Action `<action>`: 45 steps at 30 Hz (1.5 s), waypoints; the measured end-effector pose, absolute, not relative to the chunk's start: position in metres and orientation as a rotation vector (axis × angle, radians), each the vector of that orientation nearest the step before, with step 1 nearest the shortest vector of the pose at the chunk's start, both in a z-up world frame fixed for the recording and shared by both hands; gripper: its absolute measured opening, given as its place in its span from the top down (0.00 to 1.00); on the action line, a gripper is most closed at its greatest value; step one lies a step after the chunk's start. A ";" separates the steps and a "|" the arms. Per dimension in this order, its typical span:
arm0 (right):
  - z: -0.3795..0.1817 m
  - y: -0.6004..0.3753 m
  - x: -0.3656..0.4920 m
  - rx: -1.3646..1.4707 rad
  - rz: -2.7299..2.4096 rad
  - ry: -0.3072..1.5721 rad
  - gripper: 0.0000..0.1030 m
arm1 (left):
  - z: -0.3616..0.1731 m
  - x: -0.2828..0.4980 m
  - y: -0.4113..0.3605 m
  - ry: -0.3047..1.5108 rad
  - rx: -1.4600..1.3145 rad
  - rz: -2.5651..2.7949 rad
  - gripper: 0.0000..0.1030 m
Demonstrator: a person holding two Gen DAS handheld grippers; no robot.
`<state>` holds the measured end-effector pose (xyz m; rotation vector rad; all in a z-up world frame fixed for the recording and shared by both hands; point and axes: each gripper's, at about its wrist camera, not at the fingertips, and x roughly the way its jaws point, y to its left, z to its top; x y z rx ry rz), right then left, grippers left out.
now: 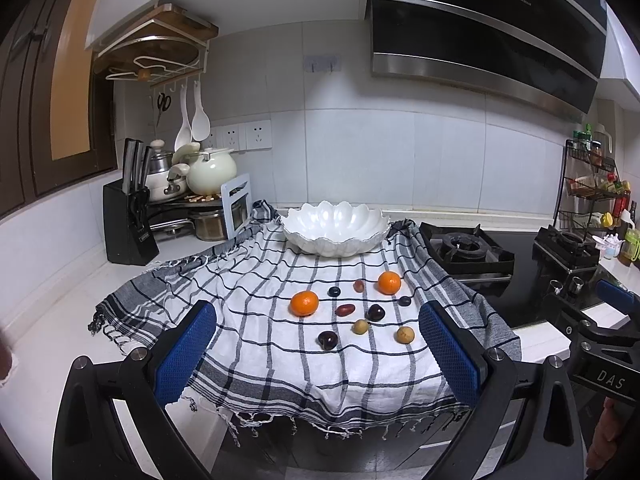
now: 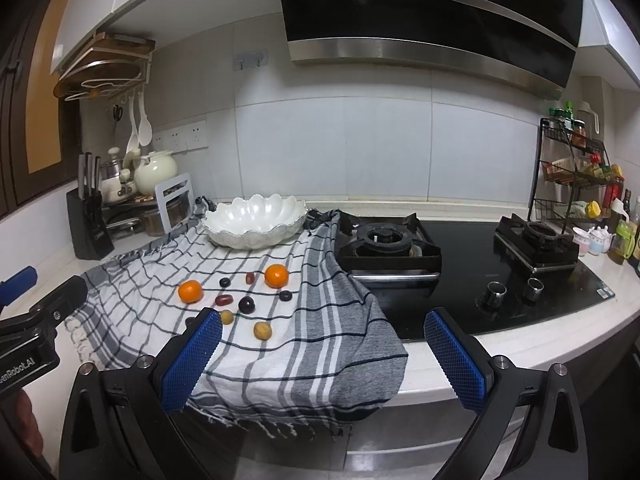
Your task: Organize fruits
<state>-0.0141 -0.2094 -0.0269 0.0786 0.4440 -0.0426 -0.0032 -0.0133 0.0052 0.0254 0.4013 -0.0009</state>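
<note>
The left tool is wide open, its blue pads far apart and holding nothing; the right tool is wide open too, side by side with it.

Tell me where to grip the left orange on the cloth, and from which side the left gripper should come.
Grip the left orange across its widest middle, coming down from above and the near side with the open left gripper. It is round, sits apart from the small dark fruit behind it, and bare checked cloth lies on both flanks, so the fingers probably fit there.
</note>
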 end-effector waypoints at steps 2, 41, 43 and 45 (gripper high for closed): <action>-0.027 -0.209 -0.013 0.077 -0.042 0.445 0.01 | 0.005 -0.003 -0.013 0.400 0.025 -0.001 0.00; -0.040 -0.191 0.016 0.051 0.016 0.490 0.01 | -0.017 0.032 0.001 0.483 0.022 -0.044 0.06; -0.043 -0.188 0.022 0.046 0.028 0.492 0.02 | -0.021 0.040 0.002 0.496 0.028 -0.051 0.11; -0.045 -0.184 0.030 0.035 0.034 0.496 0.07 | -0.025 0.049 0.003 0.516 0.034 -0.059 0.15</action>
